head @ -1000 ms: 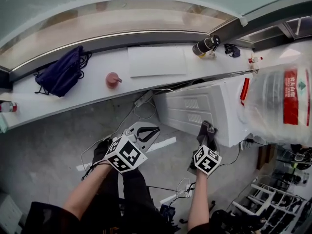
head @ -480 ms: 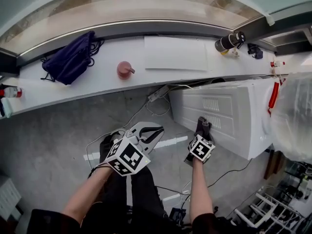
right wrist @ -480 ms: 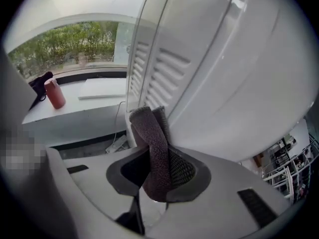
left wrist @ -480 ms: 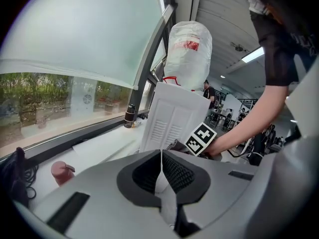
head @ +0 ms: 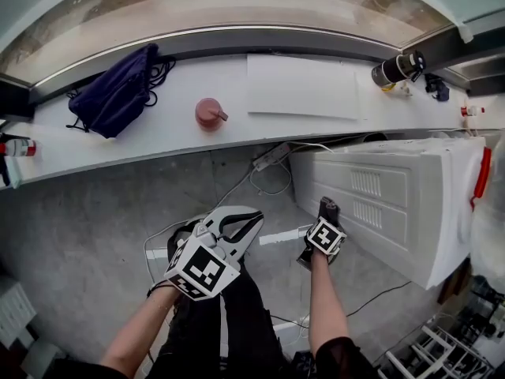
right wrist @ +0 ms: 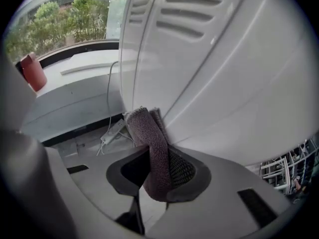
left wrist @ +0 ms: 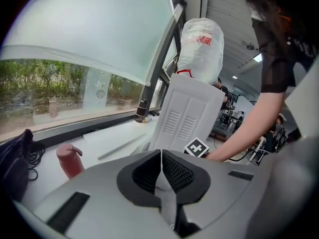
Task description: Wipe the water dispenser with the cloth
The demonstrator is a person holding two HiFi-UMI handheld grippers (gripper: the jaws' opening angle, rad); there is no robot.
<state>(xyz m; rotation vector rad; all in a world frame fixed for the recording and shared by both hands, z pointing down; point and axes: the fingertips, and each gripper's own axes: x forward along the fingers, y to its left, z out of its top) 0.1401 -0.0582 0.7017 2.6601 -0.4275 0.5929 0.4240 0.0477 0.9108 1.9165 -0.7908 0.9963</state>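
The white water dispenser (head: 394, 200) stands at the right, its vented side panel facing me. My right gripper (head: 327, 207) is shut on a dark grey-brown cloth (right wrist: 151, 143), and the cloth presses against the dispenser's panel (right wrist: 214, 63) low on its side. My left gripper (head: 252, 216) hangs over the floor to the left of the dispenser, shut with nothing between its fingers. In the left gripper view the dispenser (left wrist: 187, 113) carries a plastic-wrapped water bottle (left wrist: 202, 46), and the right gripper's marker cube (left wrist: 197, 147) shows at its foot.
A white sill (head: 166, 144) runs along the window with a purple bag (head: 118, 93), a pink bottle (head: 209, 113), a white sheet (head: 304, 85) and a dark flask (head: 397, 68). A power strip (head: 271, 156) and cables lie on the grey floor beside the dispenser.
The right gripper has slid the cloth along the dispenser's side toward its base. The head view has swung, so the water bottle has left it. The left gripper has barely moved.
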